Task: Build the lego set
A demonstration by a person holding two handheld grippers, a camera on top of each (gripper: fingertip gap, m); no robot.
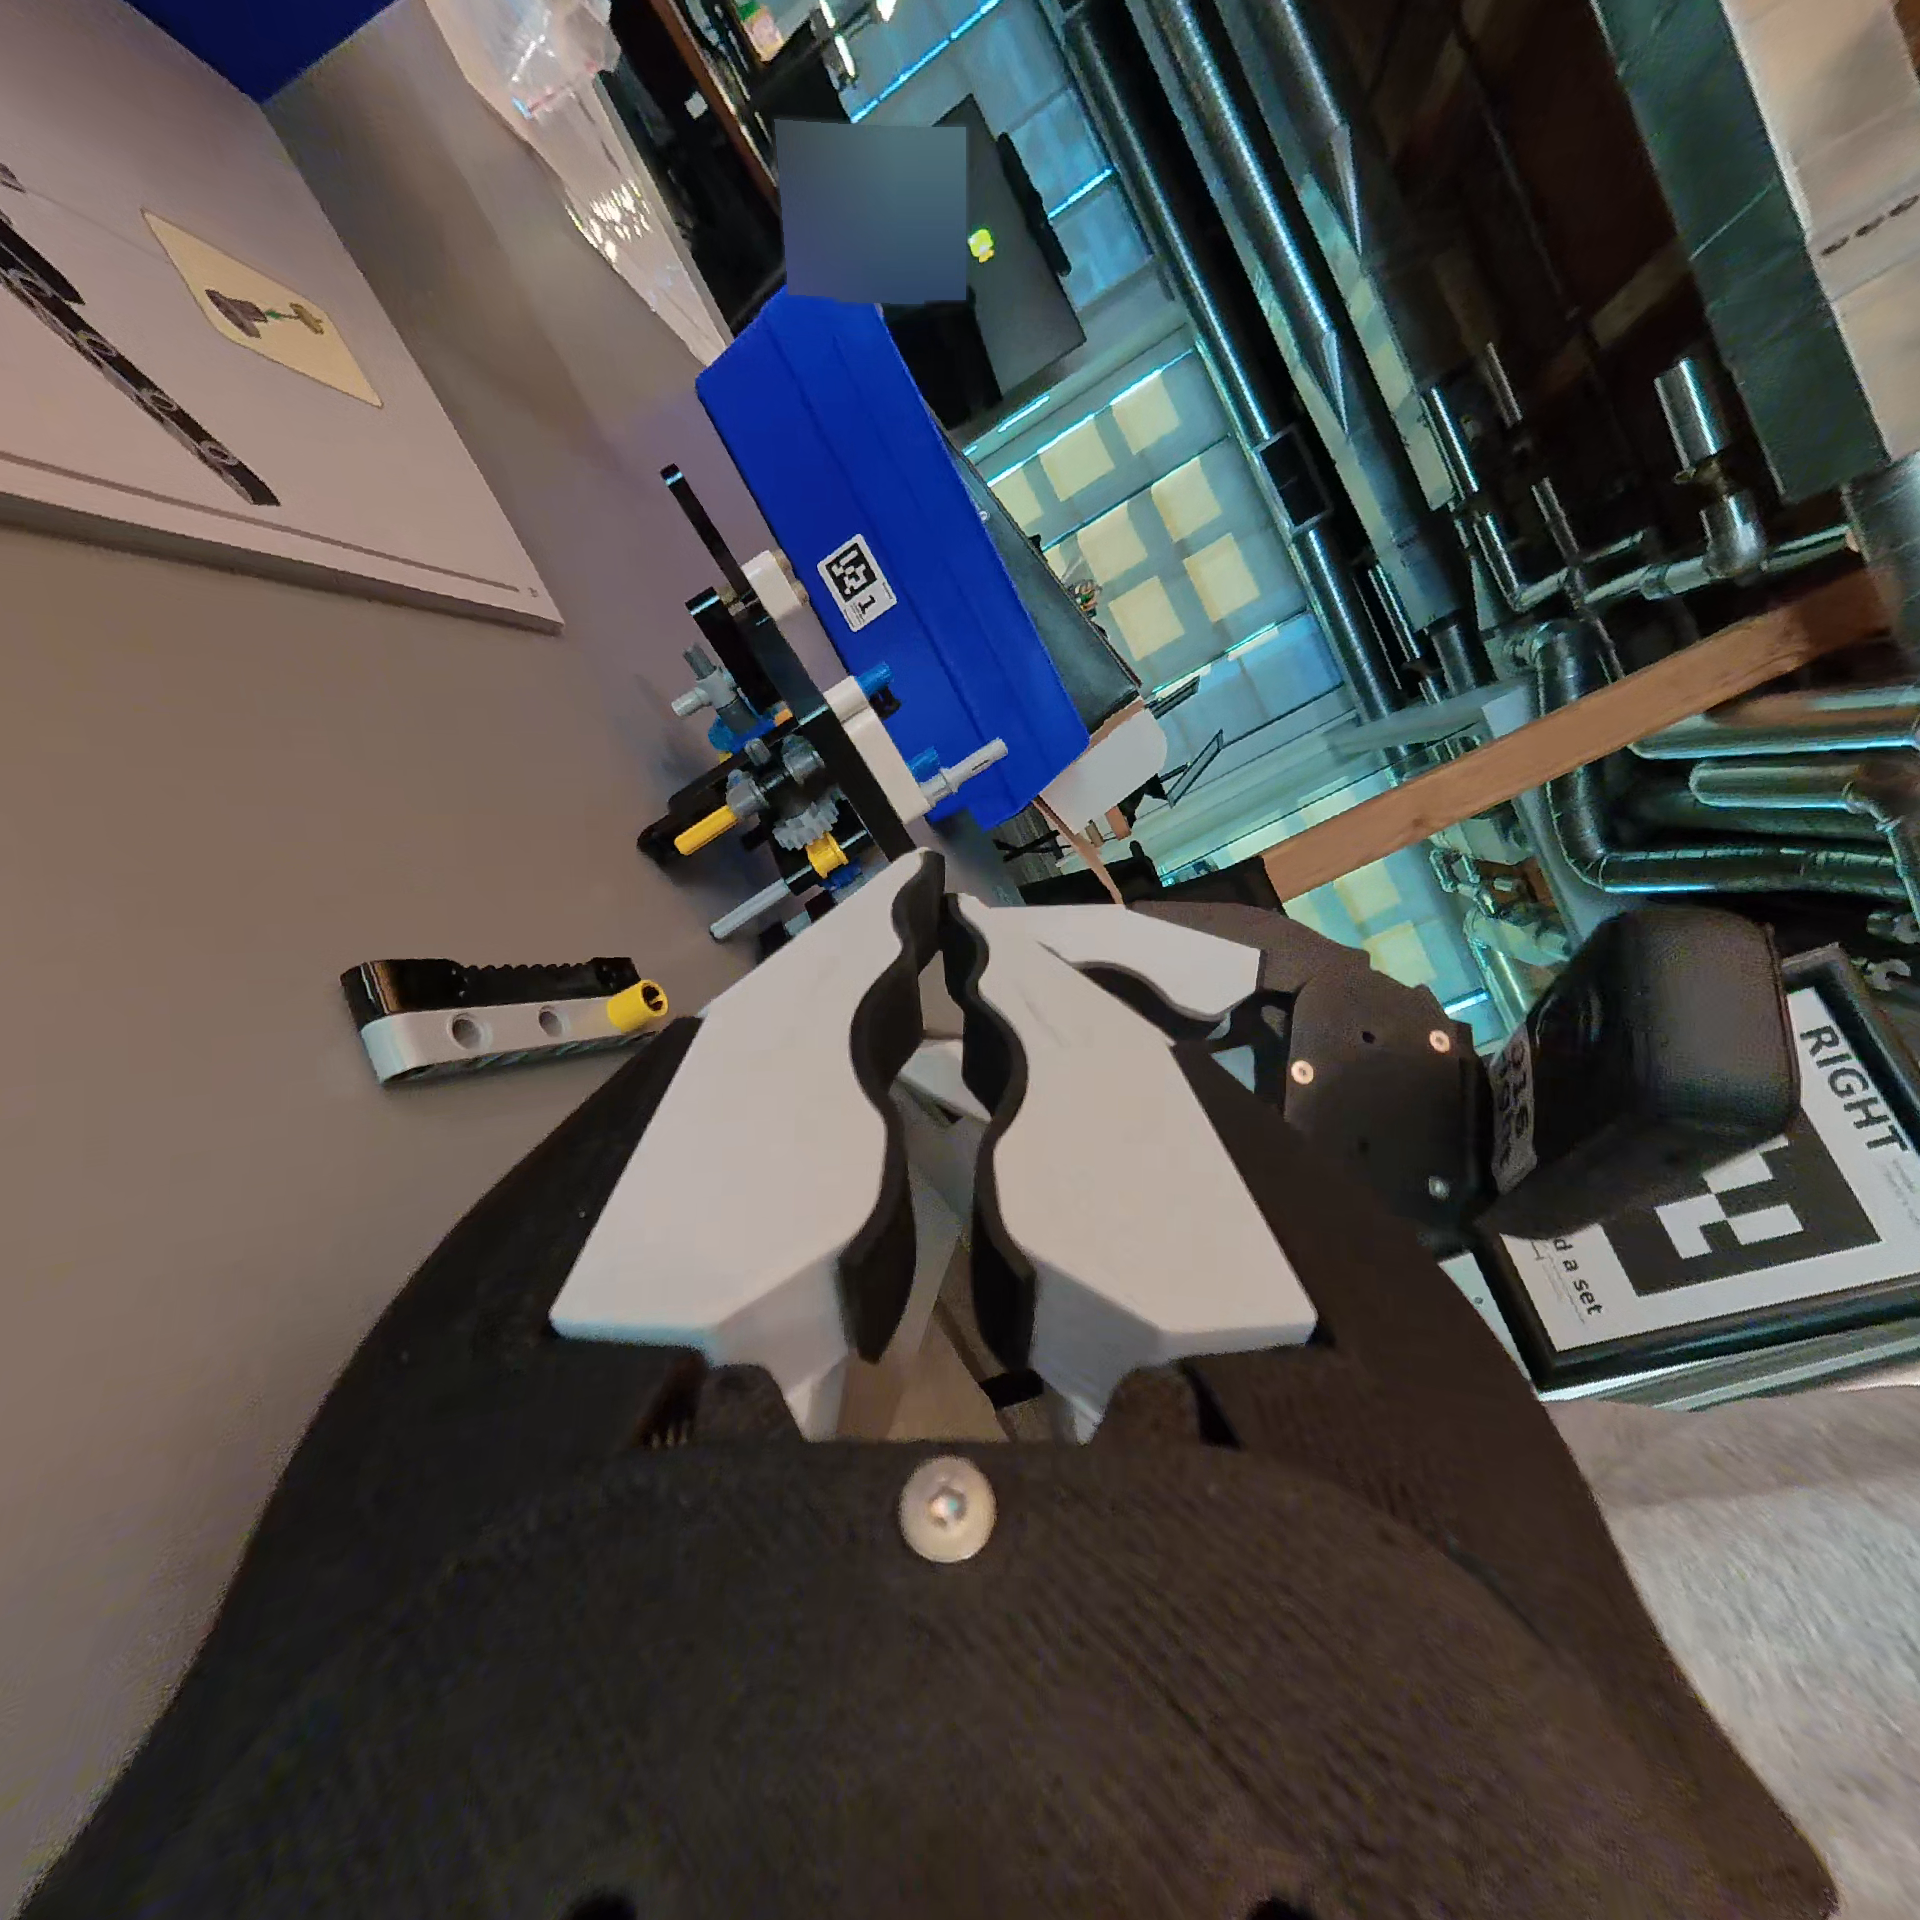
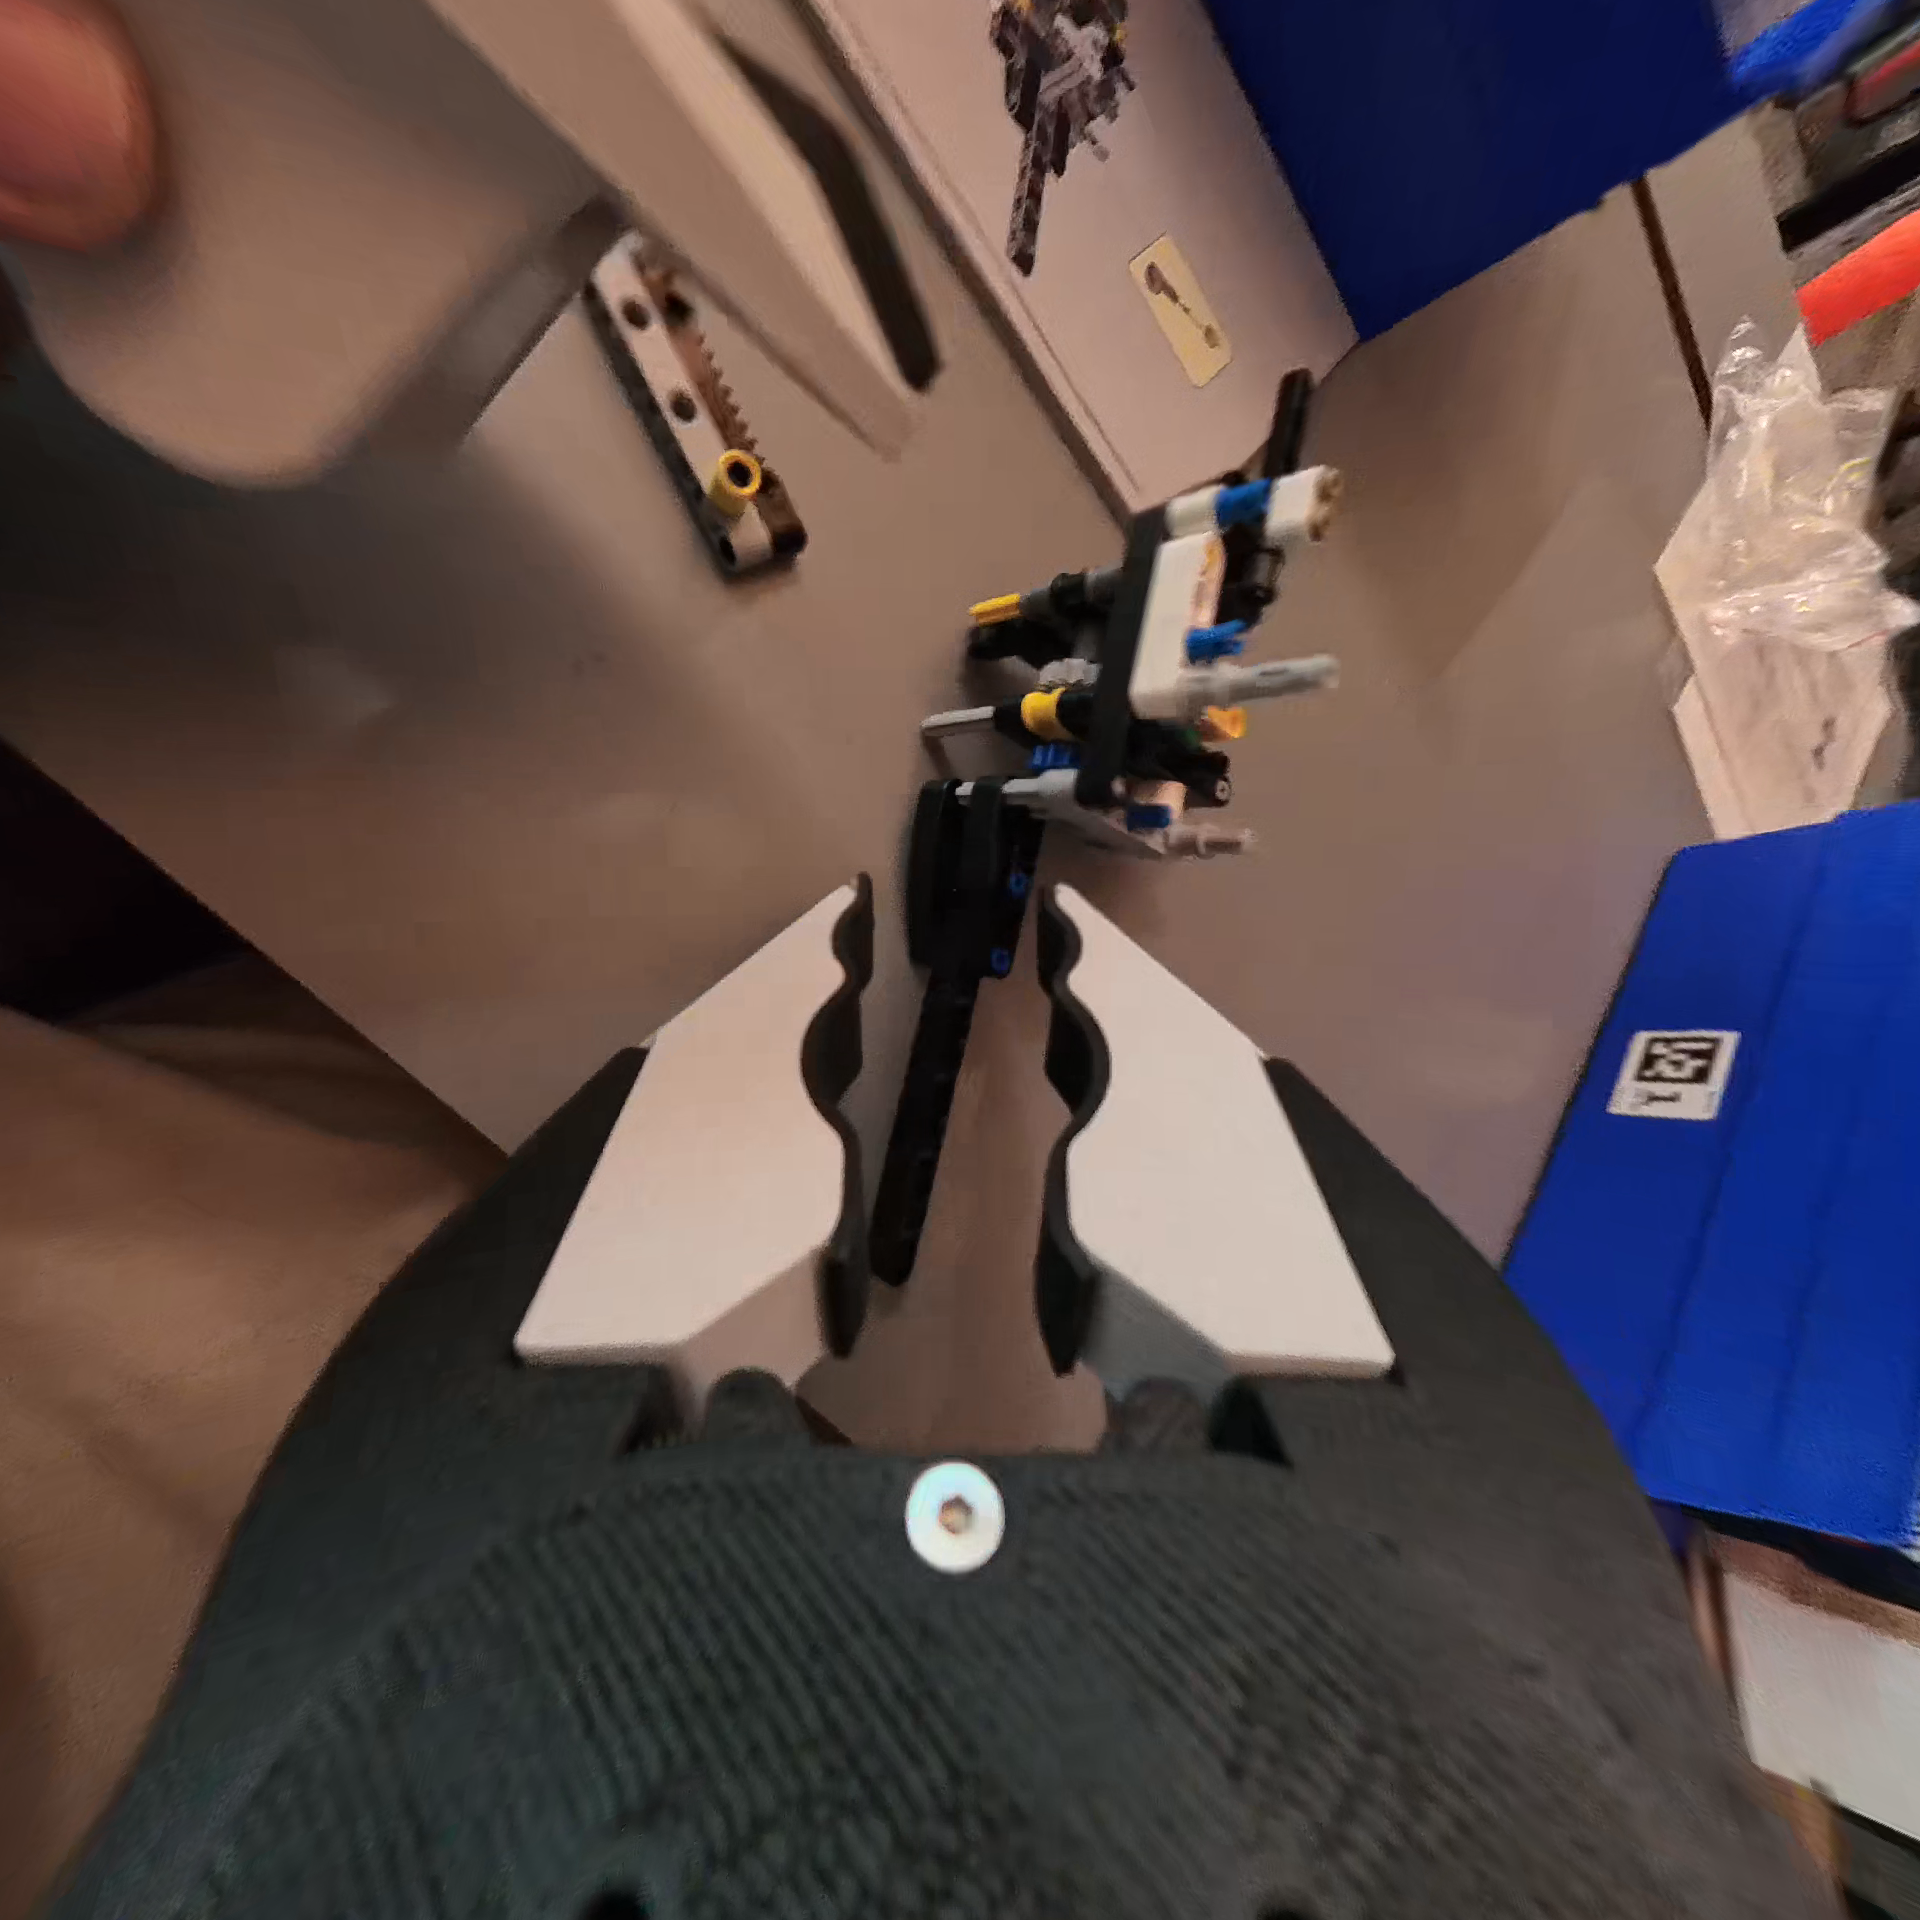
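A partly built lego assembly [image 2: 1143, 644] of black, white, blue and yellow parts stands on the grey table; it also shows in the left wrist view [image 1: 790, 748]. Its long black beam [image 2: 925, 1091] runs back between the fingers of my right gripper [image 2: 956, 899], which is open and not touching it. My left gripper [image 1: 940, 883] is shut and empty, its tips just in front of the assembly. A white beam with a black gear rack and a yellow pin [image 1: 499, 1013] lies flat to the left, and shows in the right wrist view [image 2: 696, 416] too.
An open instruction booklet [image 1: 260, 416] lies at the far left. A blue bin [image 1: 883, 540] stands behind the assembly and shows at the right [image 2: 1766, 1143] too. A clear plastic bag [image 2: 1787, 499] lies at the right. The right gripper's black body [image 1: 1382, 1070] is close beside my left gripper. The grippers' ends are close to 8 centimetres from one another.
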